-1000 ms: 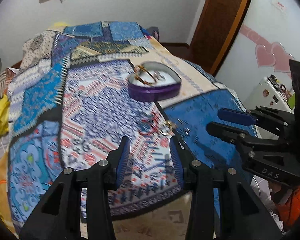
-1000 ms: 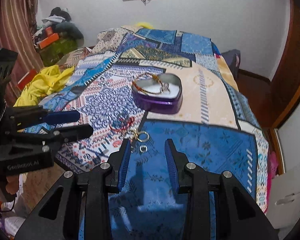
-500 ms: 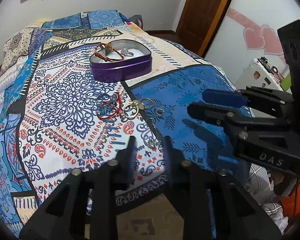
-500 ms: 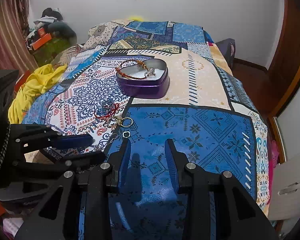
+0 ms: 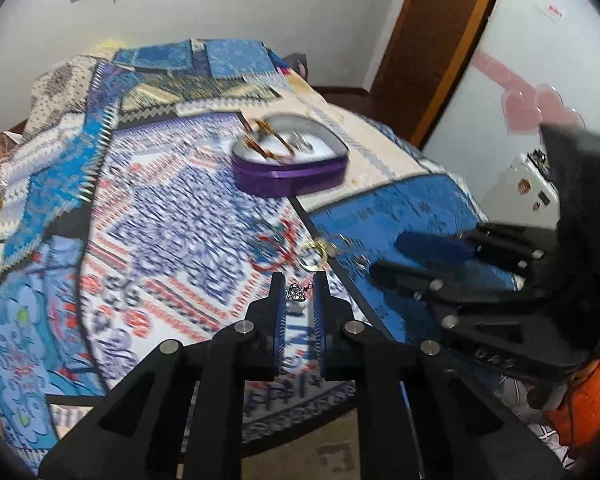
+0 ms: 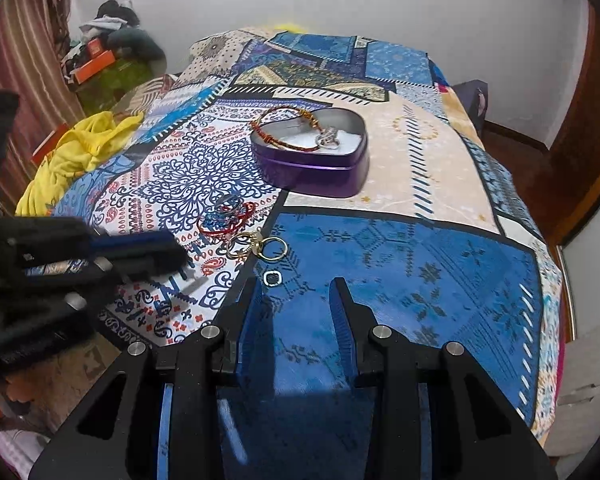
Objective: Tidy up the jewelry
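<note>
Two grippers work over a bed covered in a blue patterned quilt (image 6: 400, 264). Half a second ago the left gripper (image 5: 298, 292) was low over the quilt with its fingers closing; now it is raised, and its fingers are clenched on a small silver charm (image 5: 296, 293) pinched between the tips. That likely means one piece has been picked up and is ready to carry to the purple heart-shaped tin (image 6: 312, 168), which sits farther up the bed and already holds a red and gold bracelet (image 6: 284, 130) and a silver ring (image 6: 329, 138).

The right gripper (image 6: 296, 292) hovers near the foot of the bed, fingers spread and empty, much as it was before. Just ahead of it lie a small silver ring (image 6: 273, 279), gold hoops (image 6: 256, 246) and a tangle of red and blue bands (image 6: 226, 220).

Both grippers sit close side by side near the bed's lower edge. Open quilt lies between the loose pieces and the tin, so the path looks free.
</note>
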A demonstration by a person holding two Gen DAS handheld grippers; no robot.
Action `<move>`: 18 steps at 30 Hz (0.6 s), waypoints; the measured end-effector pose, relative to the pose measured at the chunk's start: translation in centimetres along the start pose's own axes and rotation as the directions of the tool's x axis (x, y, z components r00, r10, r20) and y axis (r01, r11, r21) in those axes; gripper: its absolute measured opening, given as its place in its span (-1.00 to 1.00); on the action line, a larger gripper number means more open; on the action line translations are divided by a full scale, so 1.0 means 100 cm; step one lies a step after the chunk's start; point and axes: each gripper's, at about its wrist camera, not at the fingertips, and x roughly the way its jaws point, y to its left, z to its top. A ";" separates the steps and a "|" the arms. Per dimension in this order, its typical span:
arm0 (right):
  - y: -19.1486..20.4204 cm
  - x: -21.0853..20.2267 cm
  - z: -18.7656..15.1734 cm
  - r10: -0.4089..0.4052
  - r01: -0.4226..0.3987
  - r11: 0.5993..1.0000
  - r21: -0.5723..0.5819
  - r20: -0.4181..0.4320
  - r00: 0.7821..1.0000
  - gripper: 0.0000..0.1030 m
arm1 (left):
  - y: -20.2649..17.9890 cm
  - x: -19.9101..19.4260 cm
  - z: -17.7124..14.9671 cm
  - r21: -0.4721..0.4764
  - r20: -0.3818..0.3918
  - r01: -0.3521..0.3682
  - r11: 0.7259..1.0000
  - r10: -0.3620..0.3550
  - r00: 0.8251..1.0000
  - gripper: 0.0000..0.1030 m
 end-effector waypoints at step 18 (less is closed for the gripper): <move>0.010 -0.001 0.005 -0.015 0.016 0.999 -0.044 0.032 0.999 -0.83 | 0.015 -0.024 0.018 -0.022 0.094 -0.033 0.999 0.035 0.995 -0.77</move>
